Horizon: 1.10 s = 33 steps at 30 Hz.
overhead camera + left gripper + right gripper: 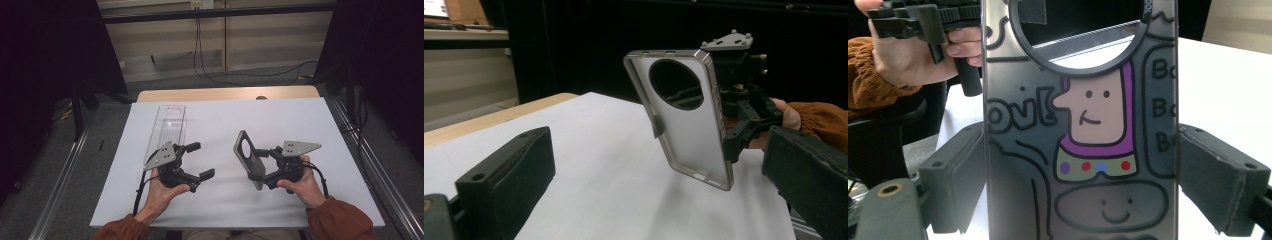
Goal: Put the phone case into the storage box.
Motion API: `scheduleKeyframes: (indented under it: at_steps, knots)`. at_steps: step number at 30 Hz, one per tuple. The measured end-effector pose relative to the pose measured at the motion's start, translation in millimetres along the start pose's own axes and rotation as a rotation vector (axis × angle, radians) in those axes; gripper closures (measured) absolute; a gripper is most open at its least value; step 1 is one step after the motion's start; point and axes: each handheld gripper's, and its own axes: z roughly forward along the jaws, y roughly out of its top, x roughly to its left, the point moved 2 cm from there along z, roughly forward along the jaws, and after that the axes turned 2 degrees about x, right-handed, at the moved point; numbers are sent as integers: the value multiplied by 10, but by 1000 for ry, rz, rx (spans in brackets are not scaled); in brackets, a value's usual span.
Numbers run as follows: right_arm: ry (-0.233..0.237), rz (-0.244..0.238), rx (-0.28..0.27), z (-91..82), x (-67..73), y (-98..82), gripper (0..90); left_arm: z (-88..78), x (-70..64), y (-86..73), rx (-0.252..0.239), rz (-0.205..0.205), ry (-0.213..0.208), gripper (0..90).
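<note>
- High view: right claw [263, 167] clamps the phone case [248, 159] above the white surface [220, 125], long axis running away from the person, round cut-out far; left claw [200, 160] spread wide, empty.
- Left gripper view: case [684, 117] stands near upright, smooth pale inside, metallic rim.
- Right gripper view: cartoon-printed back [1088, 145] between both pads.

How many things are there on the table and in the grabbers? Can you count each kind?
Phone case, held up by the right gripper: 1
Clear plastic tray, lying flat on the table: 1
Grippers, counting the left gripper: 2
Total: 4
</note>
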Motion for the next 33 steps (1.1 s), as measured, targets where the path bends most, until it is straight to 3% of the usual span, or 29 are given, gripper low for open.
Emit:
scheduleKeyframes:
  at_steps: [5, 8, 14, 18, 23, 25, 30, 33]
  knots:
    - [1, -4, 2, -4, 3, -3, 121, 164, 7, 73, -8, 5, -36, 9]
    - [3, -6, 4, -1, 10, -6, 121, 253, 24, 93, 11, 17, -25, 11]
    - [15, -8, 3, 3, 26, -22, 121, 367, 25, 60, -15, 14, -62, 12]
    - [25, -10, 4, 23, 37, -34, 121, 367, -4, 47, 3, 23, -66, 9]
    - [48, -10, 2, 56, 75, -40, 121, 312, -11, 62, -10, 42, -98, 10]
    - [62, -12, 1, 77, 87, -39, 121, 323, -21, 68, -32, 28, -98, 10]
    - [96, 8, -17, 98, 112, -34, 121, 339, -31, 53, -17, 40, -115, 8]
    - [106, 10, -19, 109, 110, -34, 121, 357, -38, 45, -28, 26, -132, 8]
